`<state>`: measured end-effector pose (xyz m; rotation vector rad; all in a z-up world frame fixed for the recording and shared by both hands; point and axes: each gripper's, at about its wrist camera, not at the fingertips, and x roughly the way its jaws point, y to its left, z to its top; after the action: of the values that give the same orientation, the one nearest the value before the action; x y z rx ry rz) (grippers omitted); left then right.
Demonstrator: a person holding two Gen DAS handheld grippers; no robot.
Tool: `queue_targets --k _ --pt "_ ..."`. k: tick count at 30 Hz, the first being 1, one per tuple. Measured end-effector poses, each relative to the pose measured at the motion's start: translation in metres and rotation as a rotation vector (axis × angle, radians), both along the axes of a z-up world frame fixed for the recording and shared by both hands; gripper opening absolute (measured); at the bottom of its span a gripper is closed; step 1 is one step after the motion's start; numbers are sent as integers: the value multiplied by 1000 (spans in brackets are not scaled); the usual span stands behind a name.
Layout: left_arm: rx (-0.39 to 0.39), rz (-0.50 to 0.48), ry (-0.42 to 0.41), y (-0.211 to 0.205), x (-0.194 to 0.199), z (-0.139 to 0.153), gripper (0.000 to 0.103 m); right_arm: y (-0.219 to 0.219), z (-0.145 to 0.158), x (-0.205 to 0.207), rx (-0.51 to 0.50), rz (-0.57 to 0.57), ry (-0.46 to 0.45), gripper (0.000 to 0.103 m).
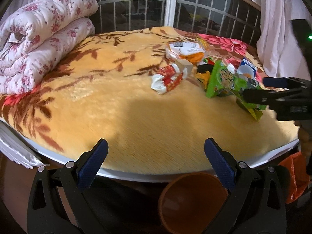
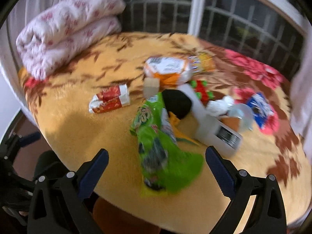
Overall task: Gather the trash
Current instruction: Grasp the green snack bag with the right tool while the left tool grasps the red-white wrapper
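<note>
- The green wrapper [image 2: 156, 146] is limp and glossy; a shallow pinch by the right gripper [image 2: 157, 165] could let it slip off the near edge of the bed [image 2: 78, 132] and miss the orange bin [image 1: 193, 200].
- It lies between the right fingers, which are spread and empty.
- The left gripper [image 1: 156, 158] is also released, hovering over the bin at the near edge.
- Other trash, like the red pack [image 2: 110, 101], lies farther off.
</note>
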<state>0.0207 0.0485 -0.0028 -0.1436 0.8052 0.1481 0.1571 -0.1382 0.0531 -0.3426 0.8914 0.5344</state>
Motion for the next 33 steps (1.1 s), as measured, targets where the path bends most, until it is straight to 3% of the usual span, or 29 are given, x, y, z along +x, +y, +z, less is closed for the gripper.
queue_targets --k 2,4,6,9,12,16,20,28,33 --pt "-4 2 4 5 2 0 96 11 -10 16 -33 20 38 91" --pt "-2 3 6 9 4 0 96 16 -21 28 -57 31 83 61" --pt "6 0 8 10 6 0 96 17 -35 36 -93 12 134 42" --pt "20 -9 6 10 7 0 96 7 -36 33 -49 4 131 33" --pt "20 -29 0 11 11 1 96 -9 -19 21 30 -16 79 31" --pt "14 -95 -23 8 22 6 96 -41 4 13 188 -66 82 31" --pt "72 -186 -41 4 51 12 96 -76 16 -1 298 -163 64 31" --pt "103 -286 26 4 123 -2 96 -107 4 -29 349 -249 75 32" --pt "166 -315 39 -5 154 -12 96 -111 -7 -37 360 -266 100 33"
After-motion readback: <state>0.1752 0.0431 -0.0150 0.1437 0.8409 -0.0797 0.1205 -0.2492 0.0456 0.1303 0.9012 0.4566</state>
